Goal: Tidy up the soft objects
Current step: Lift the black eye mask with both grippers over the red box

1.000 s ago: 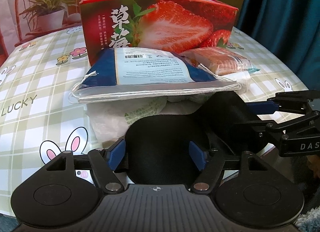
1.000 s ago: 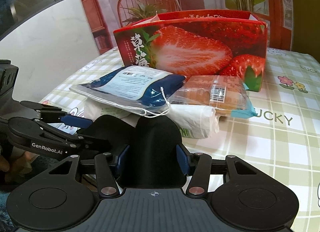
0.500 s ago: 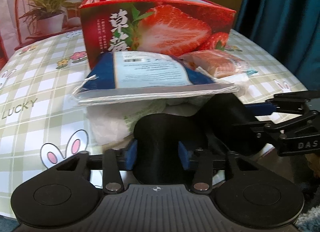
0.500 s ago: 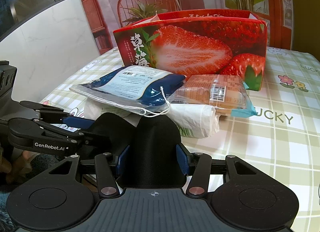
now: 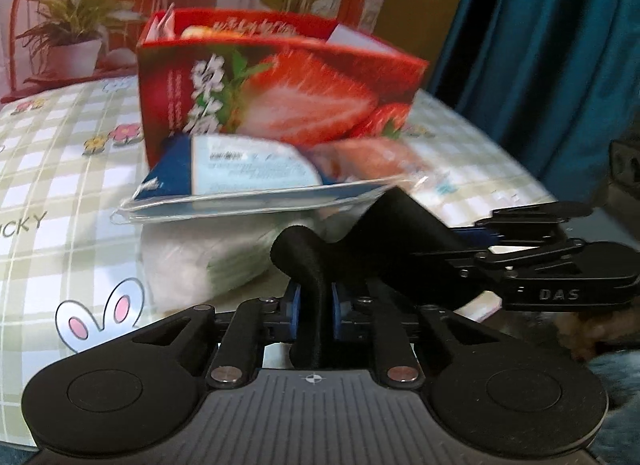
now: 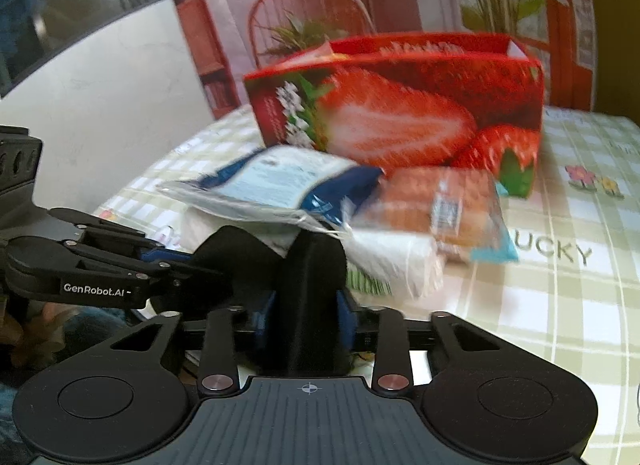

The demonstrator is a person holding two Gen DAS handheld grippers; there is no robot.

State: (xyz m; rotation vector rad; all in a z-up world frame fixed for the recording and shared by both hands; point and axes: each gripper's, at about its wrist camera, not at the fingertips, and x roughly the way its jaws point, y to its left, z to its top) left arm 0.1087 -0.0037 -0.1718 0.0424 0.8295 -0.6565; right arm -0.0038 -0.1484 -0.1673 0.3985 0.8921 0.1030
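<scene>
A red strawberry-print box [image 5: 280, 101] stands open on the checked tablecloth, also in the right wrist view [image 6: 400, 117]. In front of it lies a pile of soft packs: a blue-and-white bag [image 5: 240, 177] [image 6: 288, 185] on top, an orange bread pack [image 5: 372, 157] [image 6: 436, 205] and a white-and-green roll [image 5: 200, 261] [image 6: 396, 261]. My left gripper [image 5: 312, 305] is shut on a soft black cloth piece [image 5: 380, 237]. My right gripper [image 6: 308, 305] is shut on the same black piece [image 6: 308, 285]. Both sit at the table's near edge, side by side.
The checked tablecloth [image 5: 60, 169] has rabbit and flower prints and the word LUCKY [image 6: 556, 251]. A teal curtain [image 5: 560, 45] hangs at the right. A white wall panel [image 6: 100, 105] stands at the left. A potted plant and red chair are behind the table.
Both grippers have closed tighter on the black cloth, folding it narrow. Both cameras have pulled back and risen a little from the pile; the frames now are motion-blurred.
</scene>
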